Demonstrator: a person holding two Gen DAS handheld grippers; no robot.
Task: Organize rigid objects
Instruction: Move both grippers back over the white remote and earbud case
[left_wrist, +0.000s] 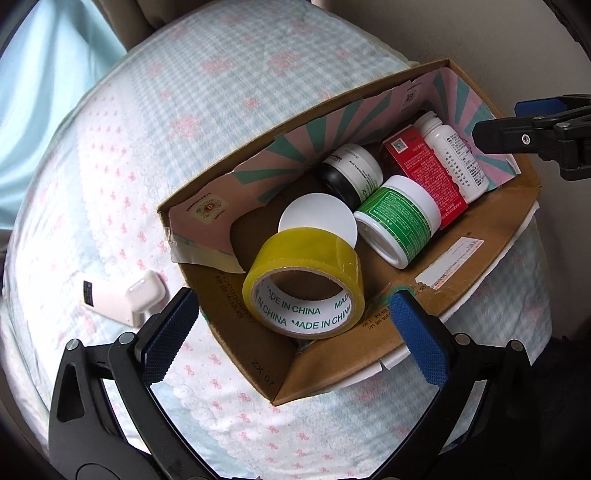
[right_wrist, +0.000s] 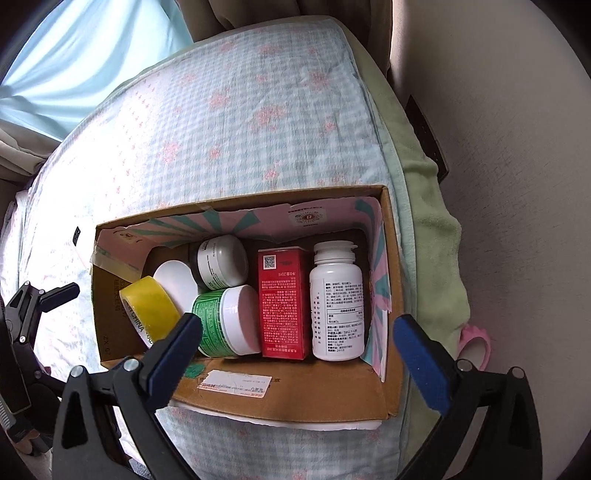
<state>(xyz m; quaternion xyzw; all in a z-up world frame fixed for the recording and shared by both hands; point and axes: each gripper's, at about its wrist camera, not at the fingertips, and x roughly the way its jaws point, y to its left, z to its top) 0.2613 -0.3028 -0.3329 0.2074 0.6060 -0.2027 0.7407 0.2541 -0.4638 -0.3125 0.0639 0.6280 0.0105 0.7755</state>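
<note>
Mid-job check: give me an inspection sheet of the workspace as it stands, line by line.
Surface: padded top under a checked cloth with pink bows.
Job's things: open cardboard box holds a yellow tape roll, a white disc, a green-label jar on its side, a black-and-white jar, a red carton and a white bottle, both lying flat, side by side.
Clutter: white charger on the cloth, outside the box; pink item at the right edge, kind unclear.
Grippers: left gripper open above the tape roll; right gripper open above the box; nothing between either pair of fingers.
Cables: nothing seen.
Surroundings: pale blue curtain, plain wall.
</note>
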